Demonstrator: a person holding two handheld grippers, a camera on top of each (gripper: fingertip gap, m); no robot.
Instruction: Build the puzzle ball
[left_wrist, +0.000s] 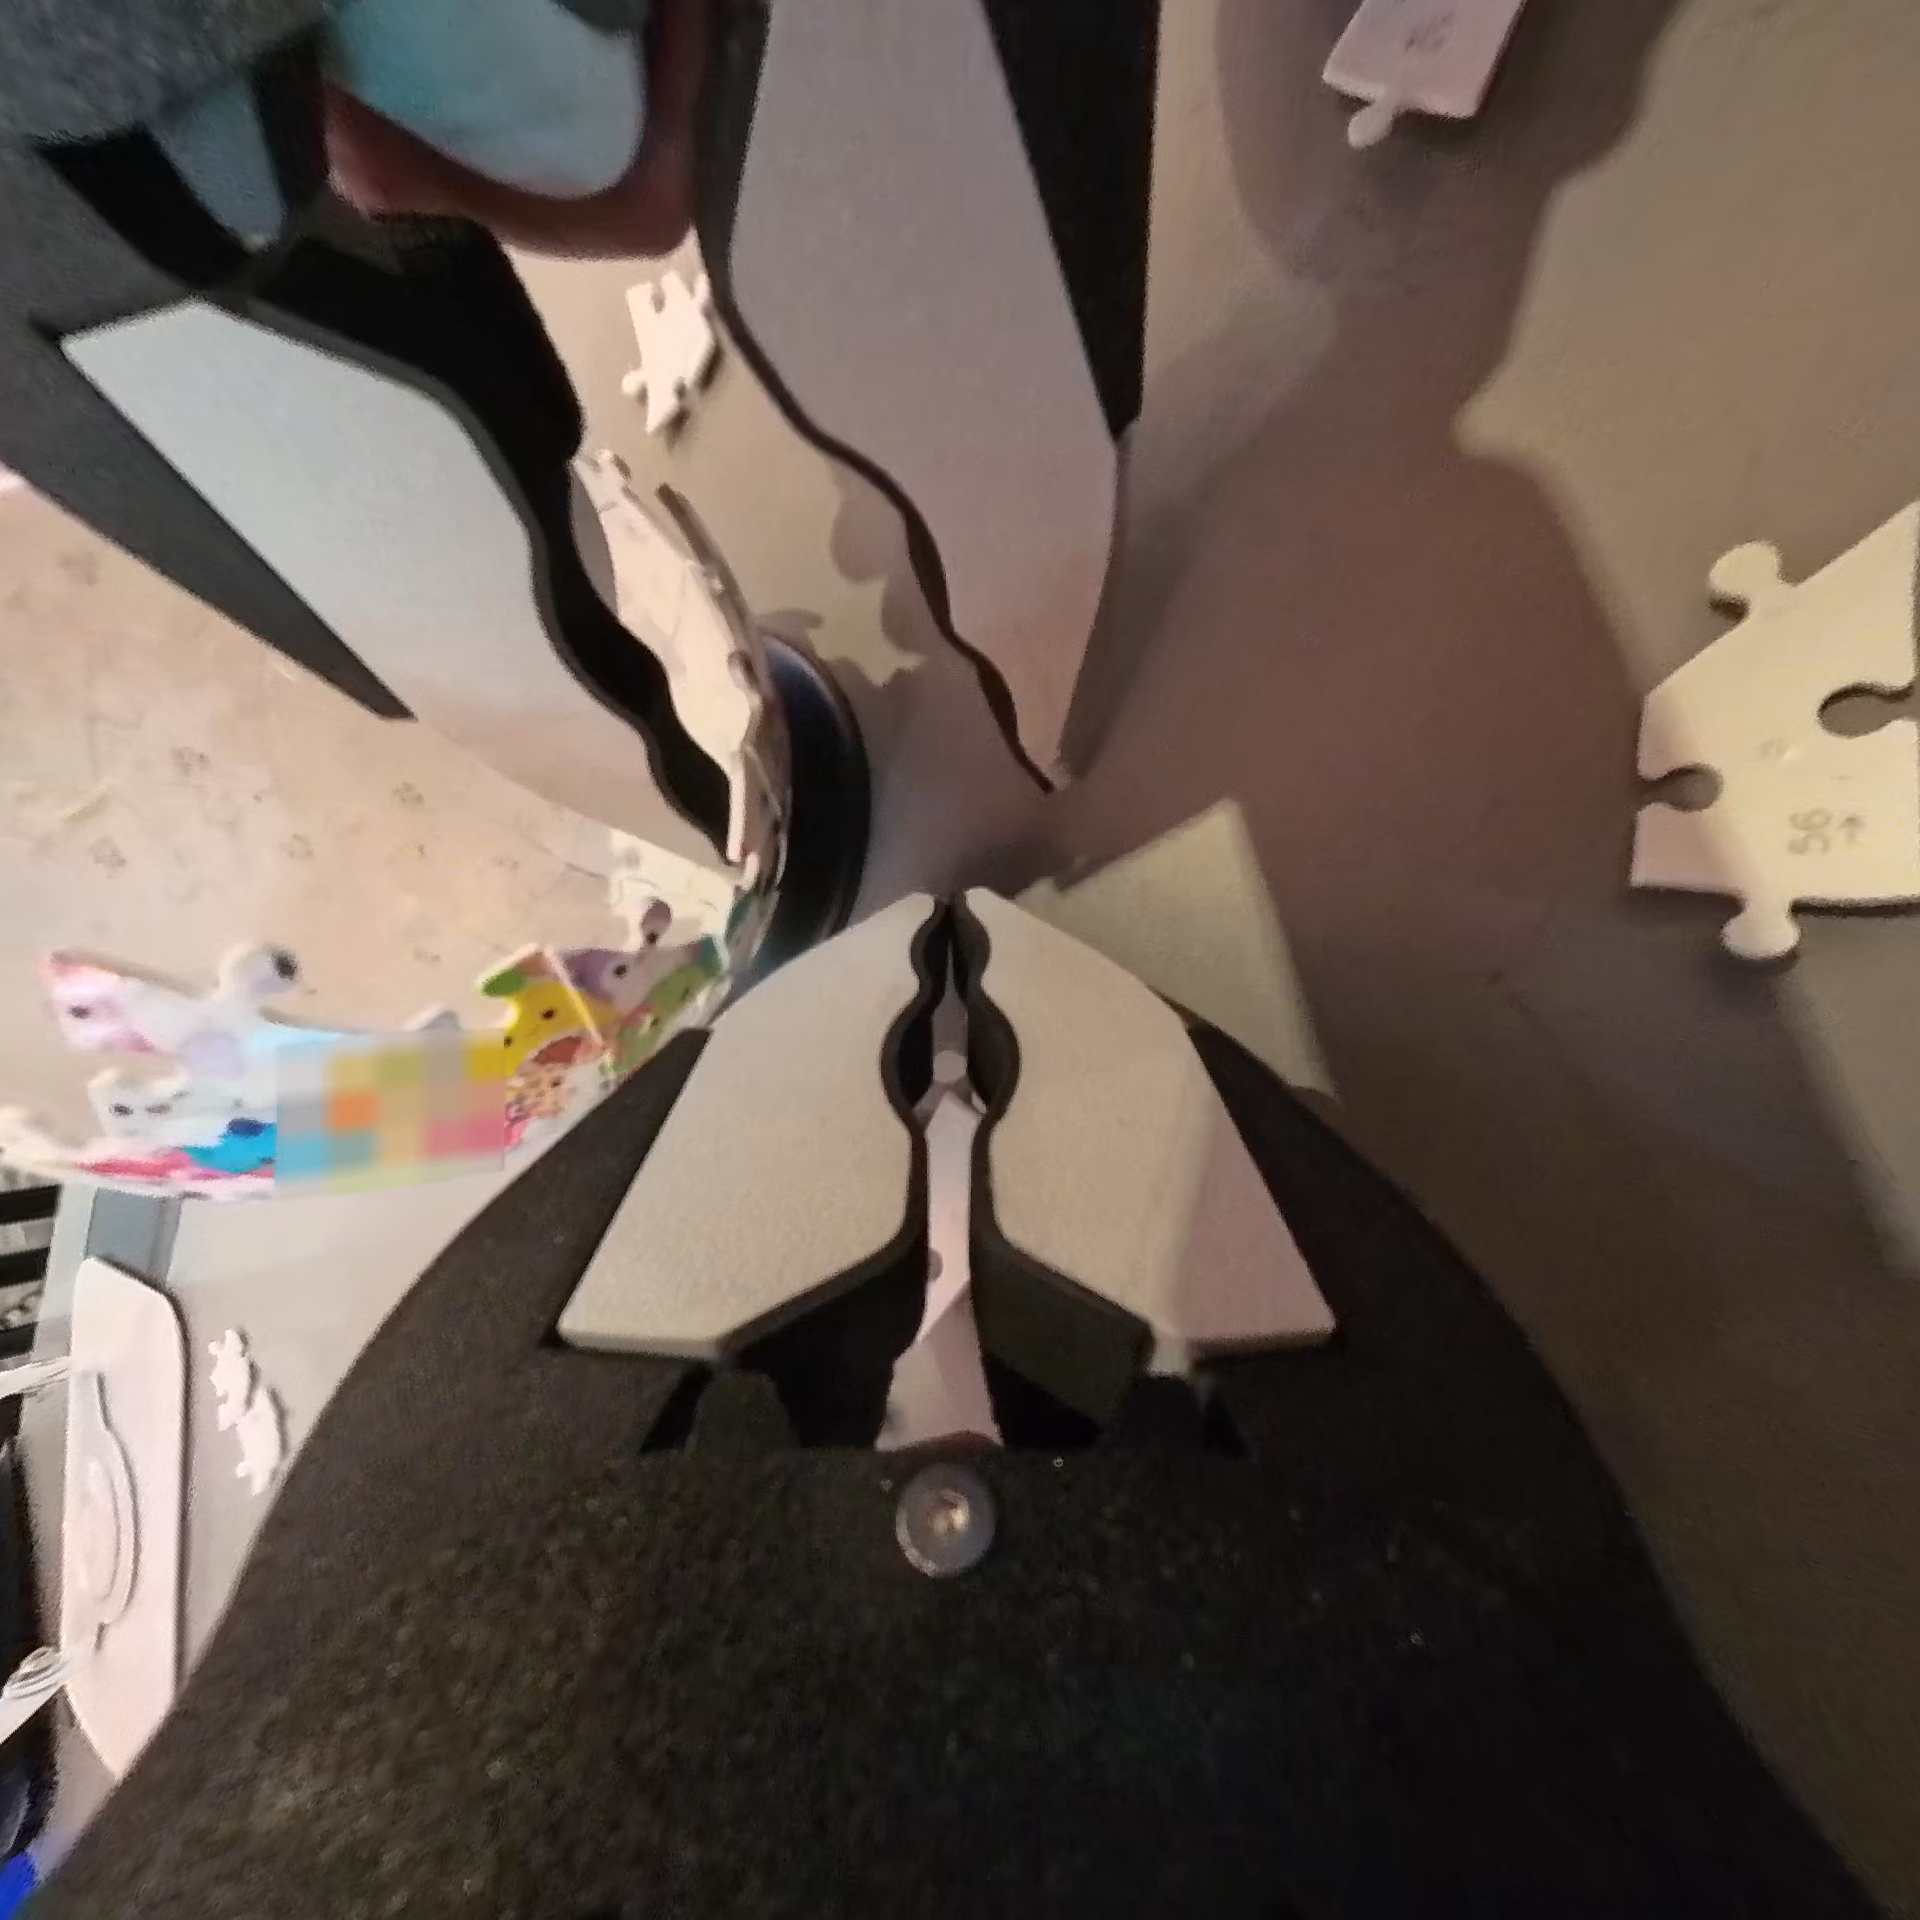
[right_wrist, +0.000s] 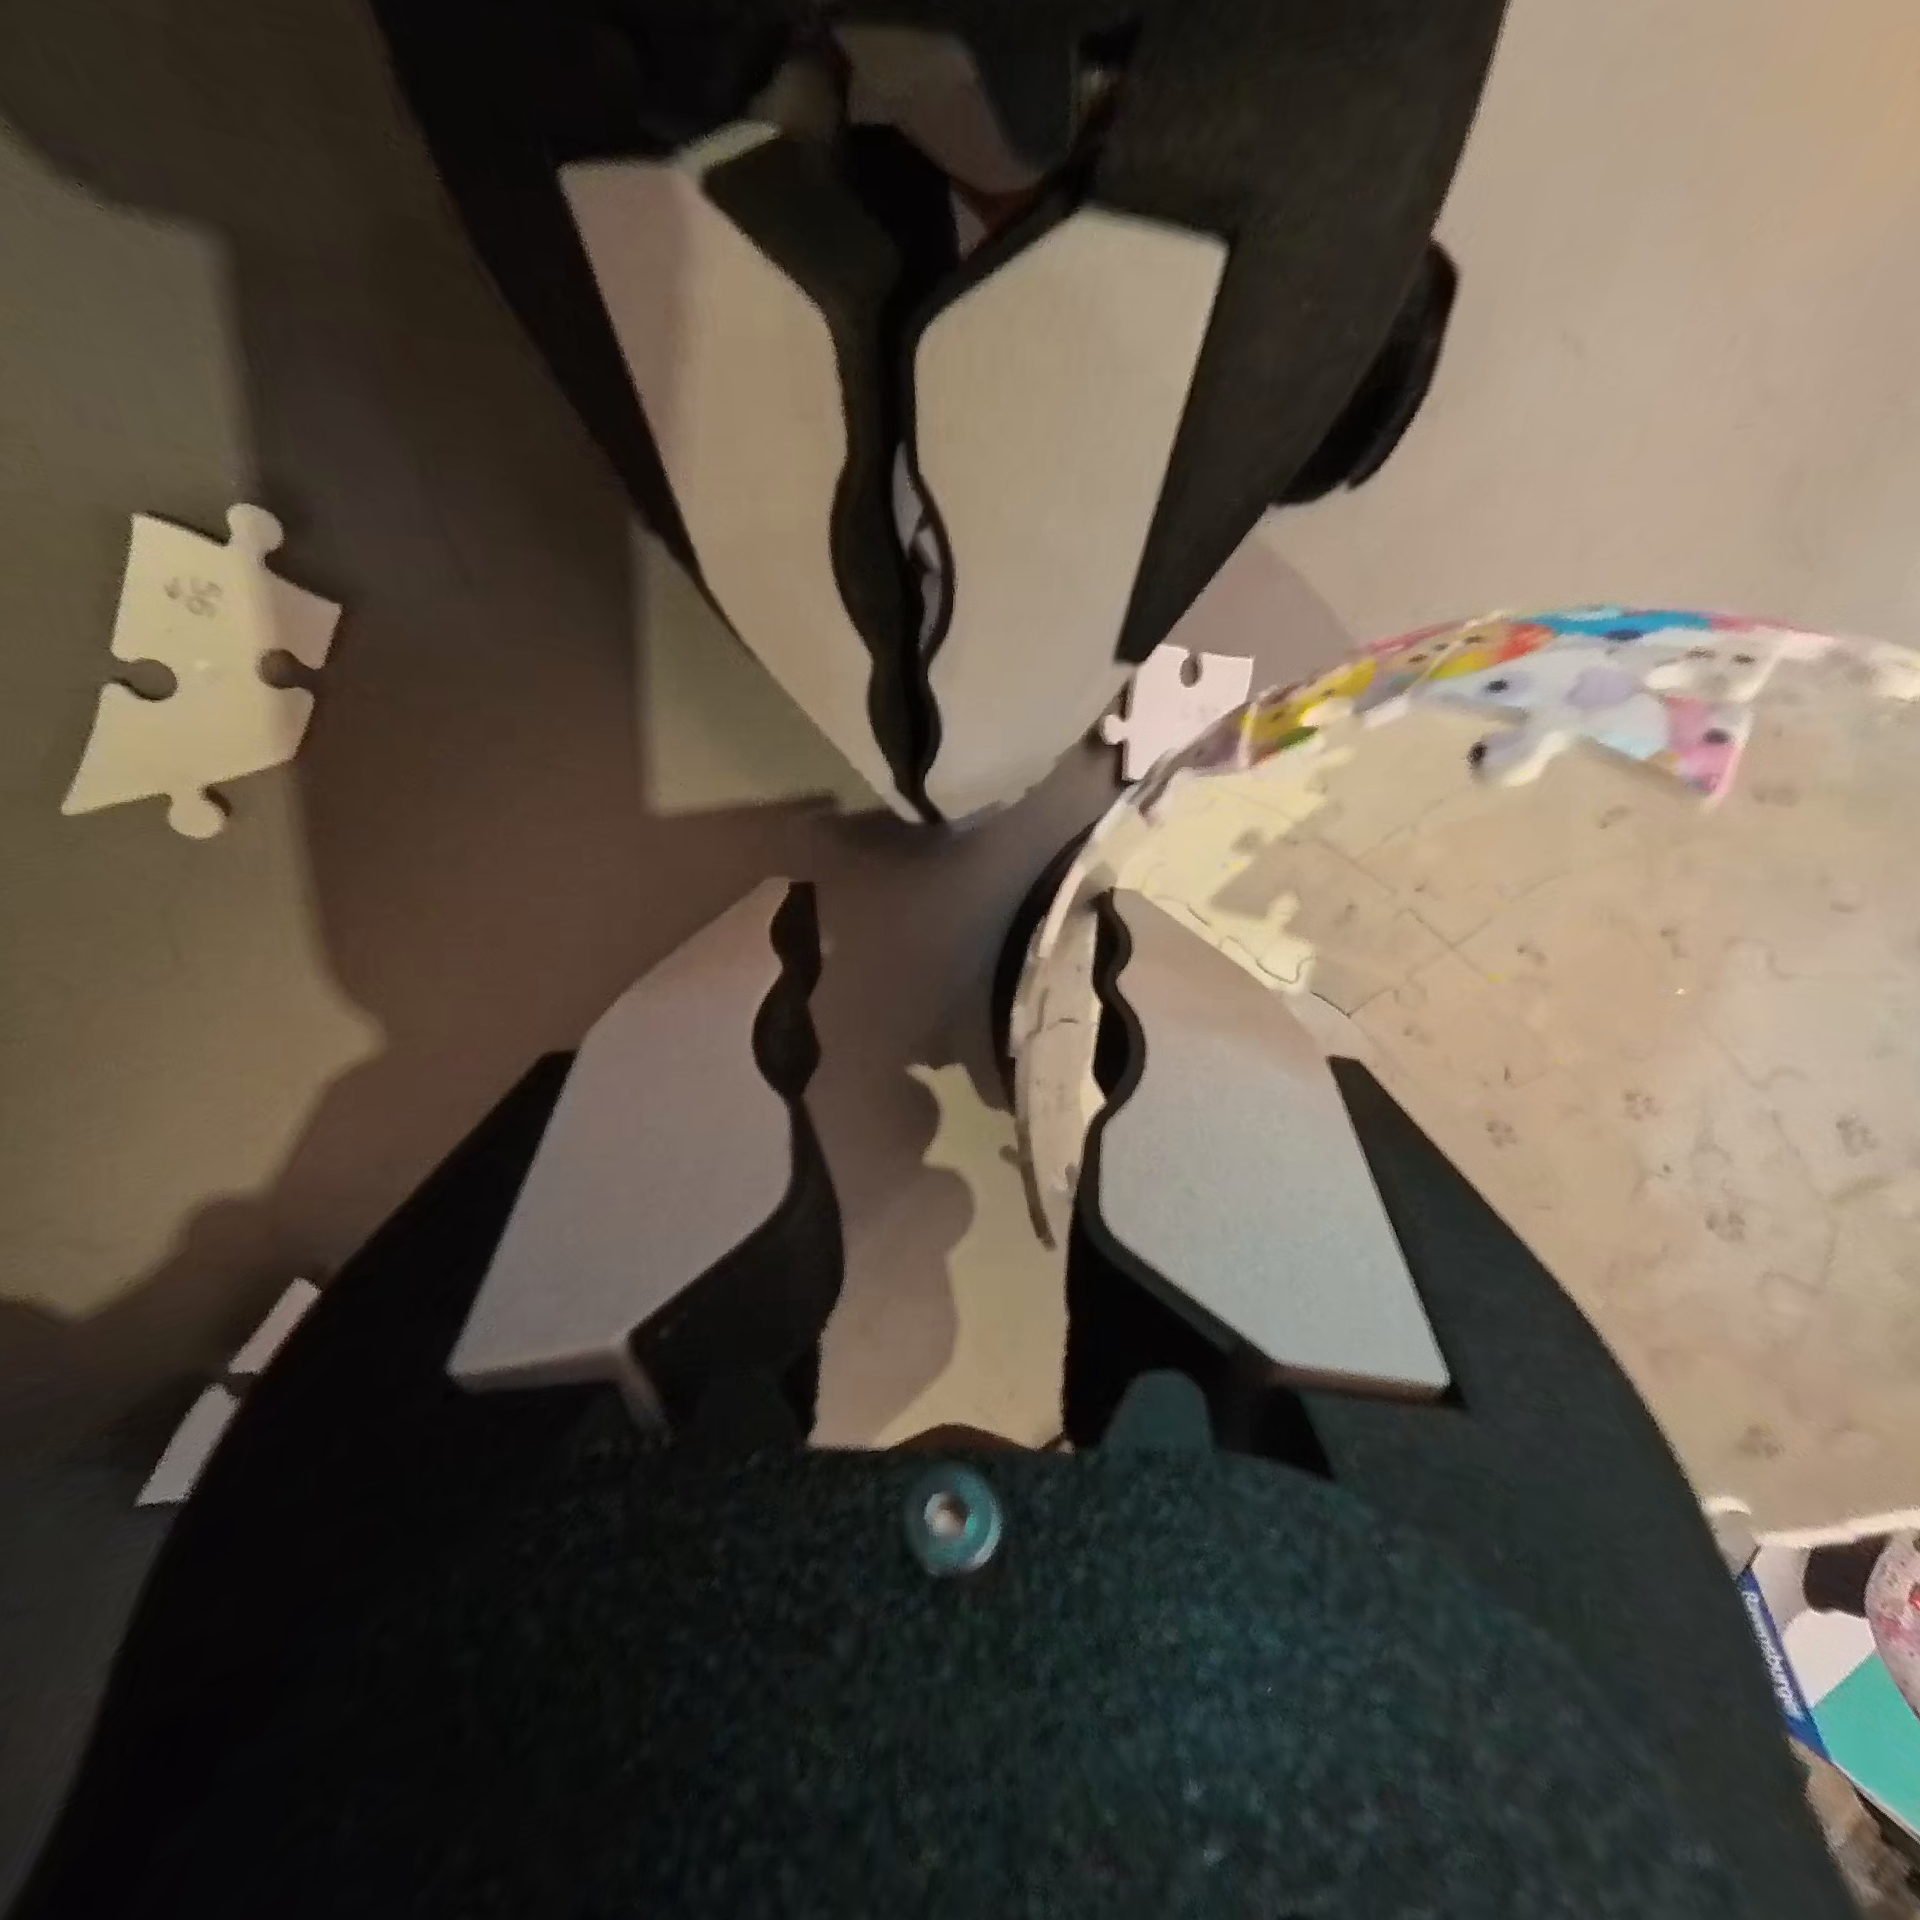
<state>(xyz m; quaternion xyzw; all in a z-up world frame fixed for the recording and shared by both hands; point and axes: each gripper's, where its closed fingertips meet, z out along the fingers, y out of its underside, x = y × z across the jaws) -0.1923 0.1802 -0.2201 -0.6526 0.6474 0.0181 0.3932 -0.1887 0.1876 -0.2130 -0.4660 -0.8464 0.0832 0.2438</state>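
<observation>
The half-built puzzle ball (right_wrist: 1558, 987) is an open shell with a pale inside and a colourful outside, resting on a black ring (left_wrist: 831, 779). It also shows in the left wrist view (left_wrist: 312, 831). My right gripper (right_wrist: 951, 935) is open, and the shell's rim (right_wrist: 1049, 1039) sits between its jaws, close to the right finger. A loose piece (right_wrist: 966, 1132) lies on the table under that gap. My left gripper (left_wrist: 951, 914) is shut on a pale puzzle piece (left_wrist: 948, 1226), tips near the table, facing the right gripper (left_wrist: 883, 805). It also shows in the right wrist view (right_wrist: 925, 805).
Loose white pieces lie face down on the grey table (left_wrist: 1403, 727): one to the side (left_wrist: 1787, 769) (right_wrist: 197, 665), one far off (left_wrist: 1423, 52), one by the ball (right_wrist: 1184, 707). A pale flat piece (left_wrist: 1174, 935) lies behind the left tips. The puzzle box (right_wrist: 1818, 1662) stands by the ball. My two grippers' fingertips are within a few centimetres of each other.
</observation>
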